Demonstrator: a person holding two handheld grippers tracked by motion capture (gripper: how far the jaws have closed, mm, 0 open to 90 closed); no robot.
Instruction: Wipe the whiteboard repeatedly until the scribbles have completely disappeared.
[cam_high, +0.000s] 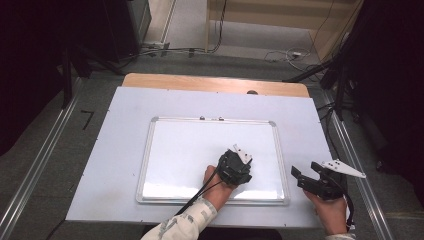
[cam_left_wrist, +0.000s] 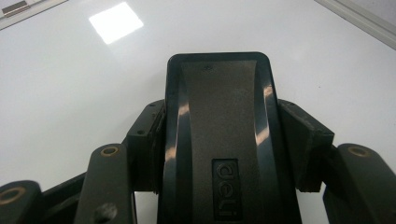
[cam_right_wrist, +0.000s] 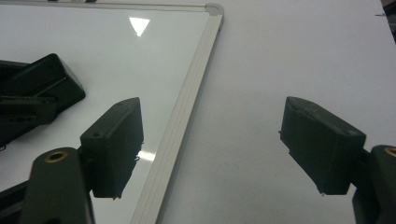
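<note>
The whiteboard (cam_high: 170, 150) surface reads clean in every view; no marks are visible, so wiping appears largely done, with at most a last pass remaining. The left gripper (cam_left_wrist: 224, 116) is clamped on a black eraser (cam_left_wrist: 217, 135), pads pressing its two sides, the eraser lying flat against the board directly beneath it. The right gripper (cam_right_wrist: 210, 149) stands spread wide, holding nothing, just outside the board's frame (cam_right_wrist: 187, 112).

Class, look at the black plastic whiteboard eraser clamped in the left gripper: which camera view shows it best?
The left gripper view: the black plastic whiteboard eraser sits close up between the left gripper pads, brand label readable. The right gripper view catches one end on the white whiteboard. In the high view the hand and gripper cover it.
</note>
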